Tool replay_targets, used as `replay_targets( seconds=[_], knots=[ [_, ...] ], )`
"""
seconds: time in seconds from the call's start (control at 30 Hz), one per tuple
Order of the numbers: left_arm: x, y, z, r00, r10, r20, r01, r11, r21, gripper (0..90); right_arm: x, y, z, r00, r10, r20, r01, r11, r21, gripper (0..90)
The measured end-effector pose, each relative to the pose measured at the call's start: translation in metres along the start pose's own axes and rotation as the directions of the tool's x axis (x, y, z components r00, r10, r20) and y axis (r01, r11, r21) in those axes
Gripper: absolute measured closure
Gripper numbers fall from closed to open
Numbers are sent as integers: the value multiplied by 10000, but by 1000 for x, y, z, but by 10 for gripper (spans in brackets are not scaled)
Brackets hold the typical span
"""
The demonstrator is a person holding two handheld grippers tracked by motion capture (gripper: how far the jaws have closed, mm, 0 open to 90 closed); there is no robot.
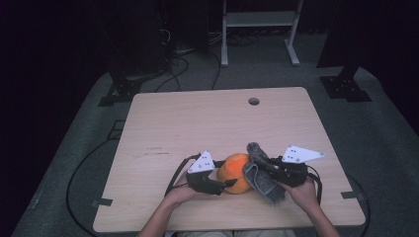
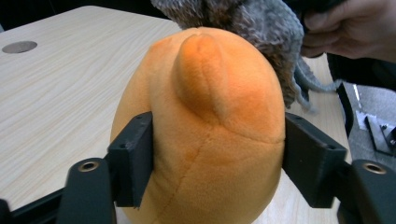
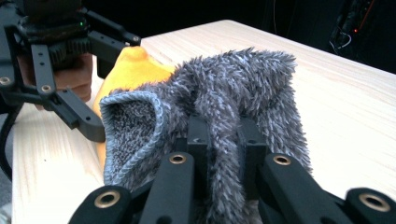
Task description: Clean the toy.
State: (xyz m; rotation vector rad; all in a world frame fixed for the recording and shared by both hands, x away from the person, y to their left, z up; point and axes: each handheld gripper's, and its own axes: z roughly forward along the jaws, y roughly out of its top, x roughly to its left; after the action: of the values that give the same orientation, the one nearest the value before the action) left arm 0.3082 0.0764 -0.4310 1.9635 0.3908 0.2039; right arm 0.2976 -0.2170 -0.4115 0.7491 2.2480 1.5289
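Observation:
An orange plush toy (image 1: 236,174) rests on the wooden table (image 1: 197,123) near its front edge. My left gripper (image 1: 226,174) comes at it from the left, and in the left gripper view its two black jaws press into the plush toy (image 2: 210,130) on both sides. A grey fuzzy cloth (image 1: 263,181) drapes against the toy's right side. My right gripper (image 1: 266,166) is shut on it, and in the right gripper view the cloth (image 3: 224,88) is pinched between the jaws of the right gripper (image 3: 224,135). That view also has the plush toy (image 3: 130,70) and the left gripper (image 3: 109,84) behind the cloth.
A round cable hole (image 1: 254,101) sits near the table's far edge. The table's front edge is close under both hands. Behind the table stand a white frame (image 1: 259,29), black stands (image 1: 346,86) and cables on the grey floor.

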Motion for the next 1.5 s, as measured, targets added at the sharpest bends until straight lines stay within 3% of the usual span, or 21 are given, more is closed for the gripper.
replay_targets(
  seconds=[0.07,0.2,0.23,0.3,0.33,0.47,0.53,0.57,0.6,0.63,0.67,0.73,0.8,0.9,0.93,1.07,1.2,1.3,1.5],
  knots=[
    [-3,1,2,9996,177,-234,-174,9998,120,326,2,1,0,10000,36,-8,-36,10000,-41,785],
    [-8,1,4,9987,334,-376,-327,9993,186,338,17,10,3,9969,-531,-583,511,9980,-360,784],
    [-7,1,3,9992,350,-210,-346,9992,176,330,18,11,4,9958,-708,-588,693,9972,-272,785],
    [-2,-1,-1,9985,56,547,-55,10000,-30,284,14,9,4,9952,-501,-837,483,9986,-237,784],
    [1,-1,-3,9978,-25,661,34,9999,-125,277,11,7,4,9953,-419,-875,404,9990,-187,784],
    [-5,0,3,9993,353,145,-355,9993,80,367,3,3,2,9973,-49,-727,48,10000,-13,785],
    [-11,0,7,9975,648,269,-655,9976,234,383,10,9,0,9961,-271,-841,258,9995,-165,784],
    [-12,0,8,9965,755,350,-765,9967,285,387,15,13,-1,9920,-352,-1215,304,9987,-418,785],
    [-14,1,9,9949,918,414,-932,9951,326,387,18,16,0,9902,-488,-1307,426,9979,-494,785],
    [-16,1,9,9944,966,424,-980,9947,319,384,21,19,1,9892,-641,-1315,595,9975,-384,785],
    [-15,1,8,9945,955,430,-967,9949,286,372,23,21,3,9884,-801,-1288,778,9967,-228,785],
    [-12,2,6,9970,746,183,-748,9972,83,290,20,18,5,9891,-727,-1277,709,9973,-189,786],
    [-12,1,11,9975,699,-56,-697,9968,389,189,19,16,5,9879,-511,-1462,494,9987,-150,785],
    [-19,-2,12,9902,1389,147,-1395,9882,631,278,32,20,7,9801,-895,-1771,914,9958,26,784],
    [-19,-2,10,9898,1413,157,-1421,9876,661,302,35,20,7,9774,-1051,-1832,1089,9940,109,785],
    [-18,-3,10,9921,1242,146,-1248,9909,507,361,19,17,4,9832,-674,-1699,699,9975,89,786],
    [-19,-3,11,9904,1367,191,-1375,9891,526,362,-11,2,-5,9957,112,-924,-74,9991,418,786],
    [-19,-3,12,9903,1357,294,-1371,9894,487,361,-16,-2,-10,9972,194,-723,-155,9984,541,786],
    [-18,-4,11,9904,1330,381,-1349,9895,518,354,-11,3,-9,9963,56,-860,-9,9985,542,785]
  ],
)
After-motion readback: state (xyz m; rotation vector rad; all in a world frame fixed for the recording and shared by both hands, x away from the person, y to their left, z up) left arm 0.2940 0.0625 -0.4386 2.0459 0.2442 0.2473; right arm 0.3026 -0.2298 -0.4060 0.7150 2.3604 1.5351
